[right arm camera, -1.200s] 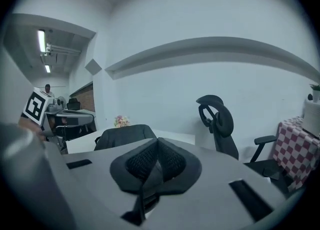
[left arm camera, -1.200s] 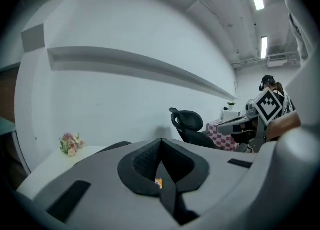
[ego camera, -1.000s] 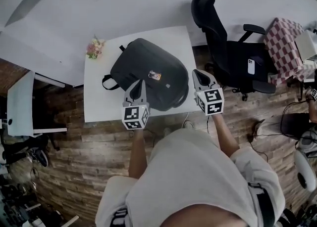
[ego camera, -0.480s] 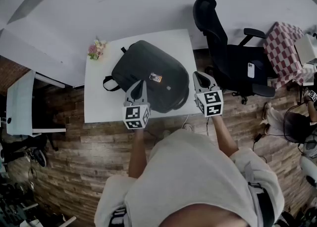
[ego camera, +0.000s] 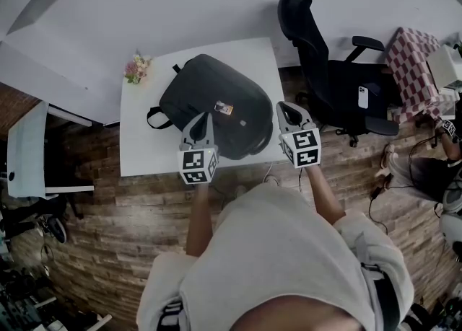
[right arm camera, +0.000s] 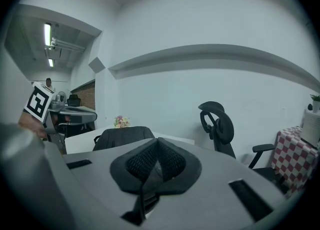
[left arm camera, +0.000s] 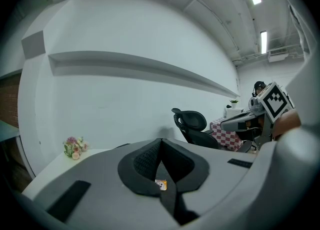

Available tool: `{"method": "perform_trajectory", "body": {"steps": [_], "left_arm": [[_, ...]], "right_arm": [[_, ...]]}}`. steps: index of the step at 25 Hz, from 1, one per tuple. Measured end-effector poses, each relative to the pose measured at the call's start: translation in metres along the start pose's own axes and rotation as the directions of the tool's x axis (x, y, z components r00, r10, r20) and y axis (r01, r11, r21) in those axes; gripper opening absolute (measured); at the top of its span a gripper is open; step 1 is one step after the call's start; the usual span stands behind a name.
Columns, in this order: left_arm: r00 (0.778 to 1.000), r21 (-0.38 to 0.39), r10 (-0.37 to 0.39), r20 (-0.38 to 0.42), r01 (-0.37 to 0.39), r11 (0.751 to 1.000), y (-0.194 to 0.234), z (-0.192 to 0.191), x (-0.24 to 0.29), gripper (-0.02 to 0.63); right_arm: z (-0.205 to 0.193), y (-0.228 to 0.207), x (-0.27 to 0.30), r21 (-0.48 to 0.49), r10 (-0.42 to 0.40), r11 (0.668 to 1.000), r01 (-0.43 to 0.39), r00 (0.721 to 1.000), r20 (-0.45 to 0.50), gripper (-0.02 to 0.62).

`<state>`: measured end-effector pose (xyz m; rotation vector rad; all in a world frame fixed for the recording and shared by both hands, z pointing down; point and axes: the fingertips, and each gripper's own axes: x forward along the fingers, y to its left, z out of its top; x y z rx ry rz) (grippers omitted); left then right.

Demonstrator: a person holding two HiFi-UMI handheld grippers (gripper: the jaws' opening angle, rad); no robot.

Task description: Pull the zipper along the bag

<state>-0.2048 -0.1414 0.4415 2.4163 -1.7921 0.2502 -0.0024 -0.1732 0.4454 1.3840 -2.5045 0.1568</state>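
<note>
- Bag (ego camera: pixel 209 99): dark backpack lying flat on the white table (ego camera: pixel 144 156), its rounded end towards me.
- Zipper: too small to make out, so I cannot tell whether it is run open or shut.
- Tag (ego camera: pixel 224 109): small orange patch on the bag's top face.
- Left gripper (ego camera: pixel 203 117): my fingers are pressed together on nothing and hover over the bag's near edge, just beside the tag.
- Right gripper (ego camera: pixel 287 109): my fingers are pressed together and empty, near the bag's right end (not touching it).
- Progress: neither gripper holds the pull. This fits hands coming in for the slider, or hands drawn off a finished run.
- Surroundings: flowers (ego camera: pixel 135 68) at the far left corner; chair (ego camera: pixel 317 70) to the right.
</note>
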Motion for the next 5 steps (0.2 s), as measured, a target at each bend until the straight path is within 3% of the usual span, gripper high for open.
{"method": "perform_trajectory", "body": {"steps": [5], "left_arm": [[1.0, -0.005, 0.001, -0.009, -0.001, 1.0, -0.0002, -0.0049, -0.0016, 0.026]], "right_arm": [[-0.0024, 0.0031, -0.0022, -0.017, 0.002, 1.0, -0.002, 1.0, -0.005, 0.014]]}}
